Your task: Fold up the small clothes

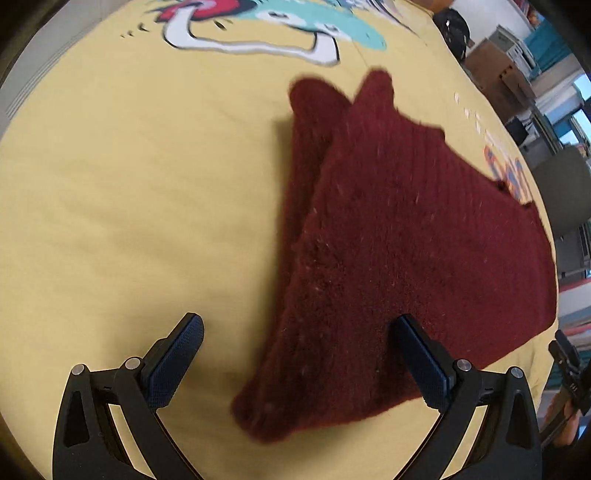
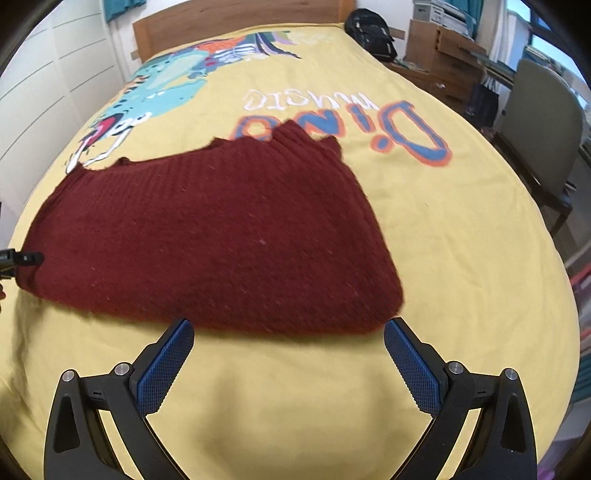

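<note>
A dark red knitted garment (image 1: 388,236) lies folded on the yellow bedspread (image 1: 129,203), with layers overlapping along its left edge. My left gripper (image 1: 299,365) is open and empty, hovering over the garment's near corner. In the right wrist view the same garment (image 2: 214,240) lies spread flat. My right gripper (image 2: 288,358) is open and empty just in front of the garment's near edge. The tip of the left gripper (image 2: 22,258) shows at the garment's left edge.
The bedspread (image 2: 461,258) carries a dinosaur print (image 2: 166,85) and "Dino music" lettering (image 2: 369,122). A wooden headboard (image 2: 236,22), a black backpack (image 2: 369,29), cardboard boxes (image 2: 439,51) and a grey chair (image 2: 543,122) stand around the bed. White wall panels (image 2: 55,74) are at left.
</note>
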